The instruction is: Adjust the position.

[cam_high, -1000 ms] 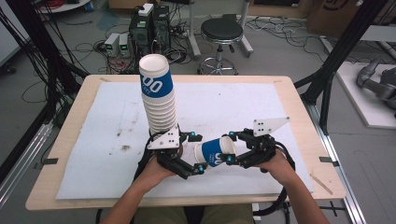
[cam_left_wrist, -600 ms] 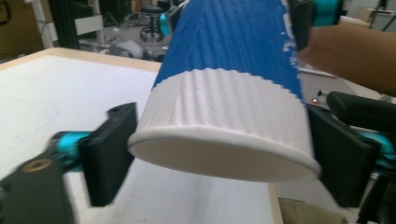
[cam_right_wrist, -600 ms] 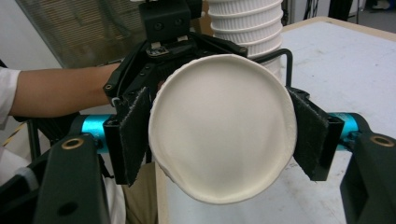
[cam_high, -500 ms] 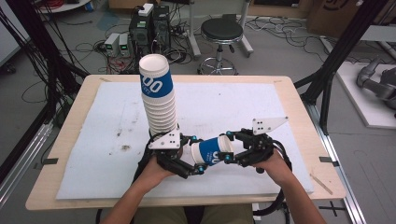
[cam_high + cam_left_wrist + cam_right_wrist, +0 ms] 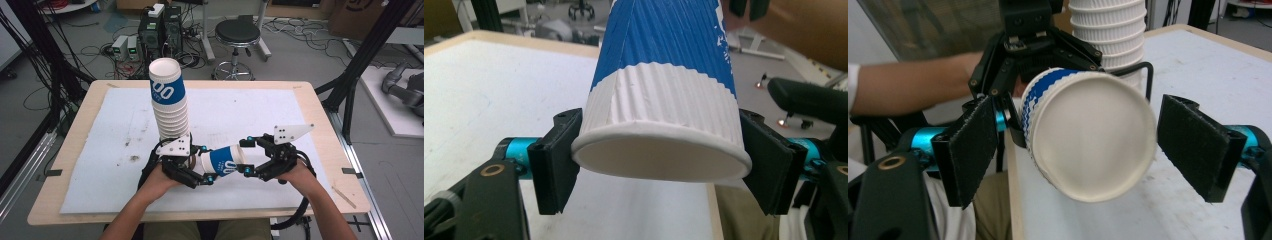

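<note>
On the left part of the white foam sheet (image 5: 100,150) that covers the wooden table (image 5: 320,100) there are some dark smudges. Next comes a tall stack of ridged white paper cups (image 5: 172,115); its top cup has a blue band. It stands upright, just behind the left gripper (image 5: 202,172).

The left gripper has just been closing its jaws, and a blue and white ridged paper cup (image 5: 226,160) is between them. In the left gripper view, the black pads (image 5: 555,165) press on both sides of the cup (image 5: 664,115) near its white bottom end, so this gripper holds it. The cup lies on its side in the air, just over the sheet, between the two grippers.

The right gripper (image 5: 247,157) has just been opening its jaws. In the right gripper view, its pads (image 5: 1193,145) stand wide, one on each side of the cup's round end (image 5: 1093,135). They seem not to touch it, though the left gap is hard to see.
</note>
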A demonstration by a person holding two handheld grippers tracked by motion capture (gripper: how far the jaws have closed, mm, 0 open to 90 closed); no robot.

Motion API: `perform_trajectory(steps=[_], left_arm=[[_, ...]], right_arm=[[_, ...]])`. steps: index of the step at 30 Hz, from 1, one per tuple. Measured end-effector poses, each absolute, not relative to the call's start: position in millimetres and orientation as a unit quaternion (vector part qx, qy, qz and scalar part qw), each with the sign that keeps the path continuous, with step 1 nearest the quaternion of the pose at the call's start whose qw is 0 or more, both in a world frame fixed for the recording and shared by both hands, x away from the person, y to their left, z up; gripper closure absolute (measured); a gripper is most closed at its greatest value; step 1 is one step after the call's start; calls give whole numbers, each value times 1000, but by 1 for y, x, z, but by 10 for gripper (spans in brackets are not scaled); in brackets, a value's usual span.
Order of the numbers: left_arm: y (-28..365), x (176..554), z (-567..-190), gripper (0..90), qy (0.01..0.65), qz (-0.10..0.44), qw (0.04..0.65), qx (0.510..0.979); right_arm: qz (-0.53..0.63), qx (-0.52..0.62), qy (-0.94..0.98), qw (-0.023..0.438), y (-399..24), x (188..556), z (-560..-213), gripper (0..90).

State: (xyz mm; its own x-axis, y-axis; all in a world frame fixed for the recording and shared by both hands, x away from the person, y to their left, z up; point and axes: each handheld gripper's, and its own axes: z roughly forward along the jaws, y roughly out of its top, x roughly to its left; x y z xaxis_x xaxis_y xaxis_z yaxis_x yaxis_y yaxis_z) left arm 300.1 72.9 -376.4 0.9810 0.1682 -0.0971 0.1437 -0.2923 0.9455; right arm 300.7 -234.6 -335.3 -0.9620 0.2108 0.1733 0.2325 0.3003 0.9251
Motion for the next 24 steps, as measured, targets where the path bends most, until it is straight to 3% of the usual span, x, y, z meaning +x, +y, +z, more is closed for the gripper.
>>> perform_trajectory(steps=[6, 14, 24], left_arm=[[74, 298, -369, 250, 86, 13, 577, 812], [66, 298, -358, 250, 62, 22, 538, 840], [62, 297, -354, 249, 53, 15, 517, 854]], right_arm=[[-528, -123, -839, -40, -233, 300, -316, 177], [-458, -63, -886, -48, -217, 300, -289, 177], [-407, -40, -912, -35, -197, 302, -301, 177]])
